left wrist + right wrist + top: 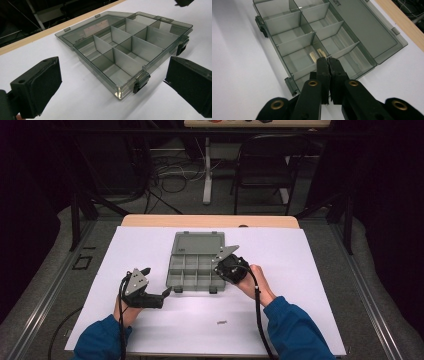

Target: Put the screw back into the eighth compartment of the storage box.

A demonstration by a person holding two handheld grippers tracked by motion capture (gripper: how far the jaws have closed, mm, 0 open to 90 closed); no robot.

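A grey see-through compartment box (194, 270) lies open on the white sheet, its lid (197, 243) flat behind it. My right gripper (219, 267) hangs over the box's right end. In the right gripper view its jaws (327, 60) are shut, tips just above a compartment of the box (294, 37); two small pale shapes (313, 56) show below the tips, and I cannot tell what they are. My left gripper (156, 281) rests left of the box's front corner, open. The box (130, 47) lies just ahead of its wide-apart pads (47, 75), with nothing between them.
A small dark screw (221, 322) lies on the white sheet (300, 270) near the front edge, between my arms. The wooden table edge (210, 221) runs behind the sheet. A chair and cables stand on the floor beyond.
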